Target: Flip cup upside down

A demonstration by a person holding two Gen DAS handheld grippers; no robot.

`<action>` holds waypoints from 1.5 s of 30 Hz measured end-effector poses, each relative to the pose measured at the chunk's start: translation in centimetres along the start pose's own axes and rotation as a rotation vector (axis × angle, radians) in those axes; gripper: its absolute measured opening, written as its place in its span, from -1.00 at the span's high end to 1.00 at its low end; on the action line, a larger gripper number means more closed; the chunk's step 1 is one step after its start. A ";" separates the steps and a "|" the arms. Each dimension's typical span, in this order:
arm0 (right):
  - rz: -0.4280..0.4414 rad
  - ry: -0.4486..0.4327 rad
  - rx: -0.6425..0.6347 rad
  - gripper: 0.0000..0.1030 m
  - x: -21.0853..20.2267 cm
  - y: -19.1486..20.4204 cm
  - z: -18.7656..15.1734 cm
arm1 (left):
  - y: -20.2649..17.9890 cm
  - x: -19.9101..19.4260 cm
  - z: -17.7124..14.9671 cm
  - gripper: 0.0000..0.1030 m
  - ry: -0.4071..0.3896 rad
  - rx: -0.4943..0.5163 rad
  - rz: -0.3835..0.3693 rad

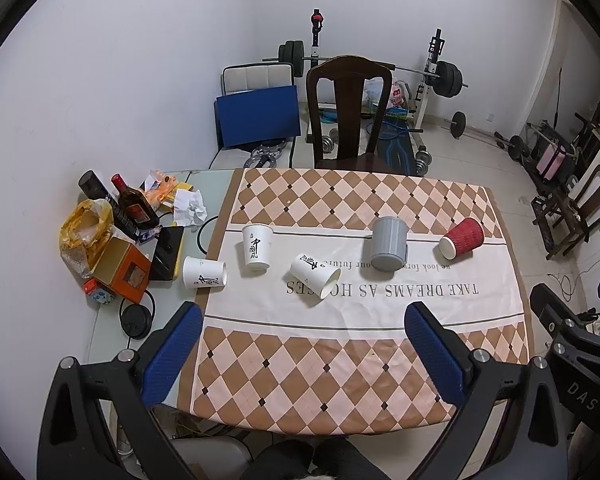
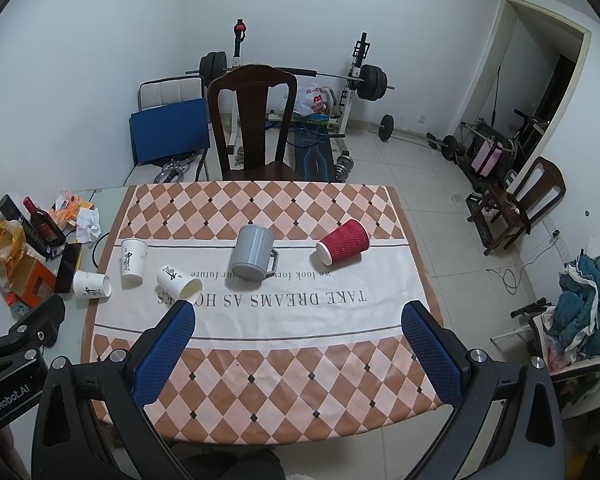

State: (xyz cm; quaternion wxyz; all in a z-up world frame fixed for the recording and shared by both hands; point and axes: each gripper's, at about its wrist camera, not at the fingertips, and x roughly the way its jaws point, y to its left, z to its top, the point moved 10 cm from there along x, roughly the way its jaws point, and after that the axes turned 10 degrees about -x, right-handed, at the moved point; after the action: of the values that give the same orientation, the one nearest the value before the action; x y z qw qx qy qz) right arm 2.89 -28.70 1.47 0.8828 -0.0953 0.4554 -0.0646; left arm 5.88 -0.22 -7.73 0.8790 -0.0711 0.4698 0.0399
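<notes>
Several cups lie on the checkered tablecloth (image 1: 340, 380). A white paper cup (image 1: 256, 247) stands upright. Two white paper cups lie on their sides, one at the cloth's left edge (image 1: 203, 273) and one nearer the middle (image 1: 315, 281). A grey mug (image 1: 389, 243) stands mouth down with its handle to the right. A red ribbed paper cup (image 1: 461, 237) lies on its side. These also show in the right wrist view: upright white cup (image 2: 133, 260), grey mug (image 2: 255, 253), red cup (image 2: 343, 242). My left gripper (image 1: 306, 354) and right gripper (image 2: 300, 354) are open and empty, above the table's near edge.
Bottles (image 1: 134, 204), an orange box (image 1: 120, 268), a phone (image 1: 166, 252), crumpled paper and a yellow bag crowd the table's left side. A dark wooden chair (image 1: 348, 112) stands at the far edge. Weights and a barbell rack stand behind it.
</notes>
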 end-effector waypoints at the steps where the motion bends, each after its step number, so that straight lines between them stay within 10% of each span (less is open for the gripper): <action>1: 0.001 0.000 -0.001 -1.00 0.0 0.0 0.0 | 0.0 0.0 0.0 -1.00 0.001 0.001 0.001; 45: 0.001 0.012 -0.005 -1.00 0.7 0.0 0.0 | -0.7 -0.7 -2.2 -1.00 0.018 -0.003 -0.004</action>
State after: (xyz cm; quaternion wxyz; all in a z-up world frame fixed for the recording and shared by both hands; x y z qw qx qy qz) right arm 3.25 -28.84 0.90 0.8799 -0.0967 0.4608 -0.0636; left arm 3.76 -1.32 -8.30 0.8747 -0.0738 0.4774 0.0382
